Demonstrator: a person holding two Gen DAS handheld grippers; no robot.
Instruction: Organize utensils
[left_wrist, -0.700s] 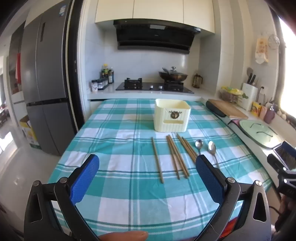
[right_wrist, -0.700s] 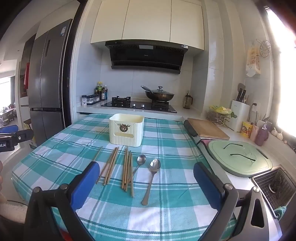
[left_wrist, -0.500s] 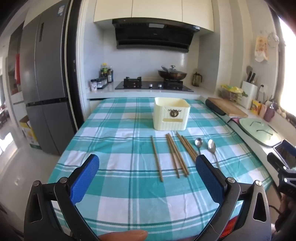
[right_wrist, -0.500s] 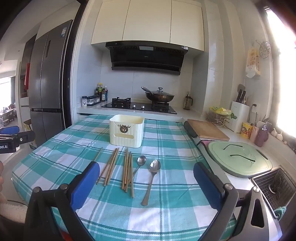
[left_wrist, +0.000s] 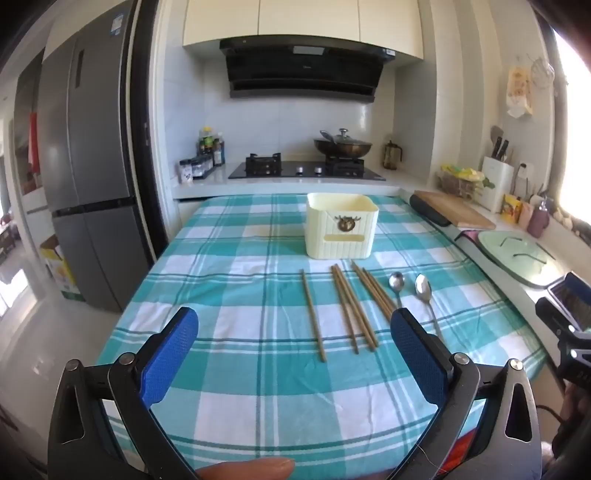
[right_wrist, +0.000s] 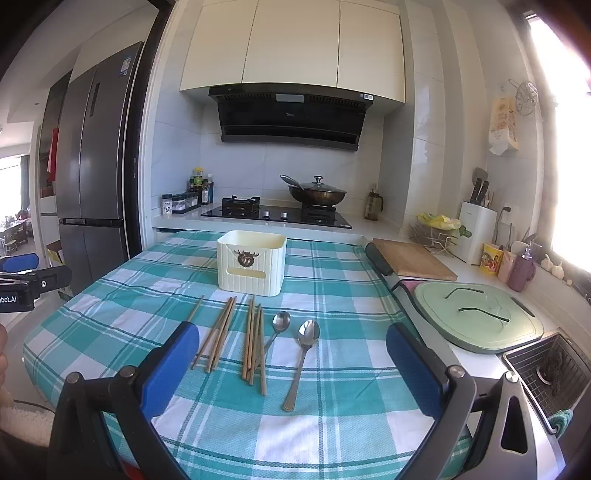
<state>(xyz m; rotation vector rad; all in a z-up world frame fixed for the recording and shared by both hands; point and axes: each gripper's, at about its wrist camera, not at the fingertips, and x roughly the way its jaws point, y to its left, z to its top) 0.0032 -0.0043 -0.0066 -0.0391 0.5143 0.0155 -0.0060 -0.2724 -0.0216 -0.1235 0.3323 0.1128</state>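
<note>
Both grippers, left (left_wrist: 293, 325) and right (right_wrist: 291, 338), hover with fingers wide apart, holding nothing. Chopsticks (right_wrist: 253, 338) and two spoons (right_wrist: 303, 362) lie on the checked surface (right_wrist: 332, 424) before the cream holder (right_wrist: 252, 267).

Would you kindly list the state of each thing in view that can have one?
left tool: open, holding nothing
right tool: open, holding nothing
cream holder: upright, nothing seen inside
chopsticks: lying loose on cloth
two spoons: lying flat, bowls toward holder
wok: lidded, on stove
</note>
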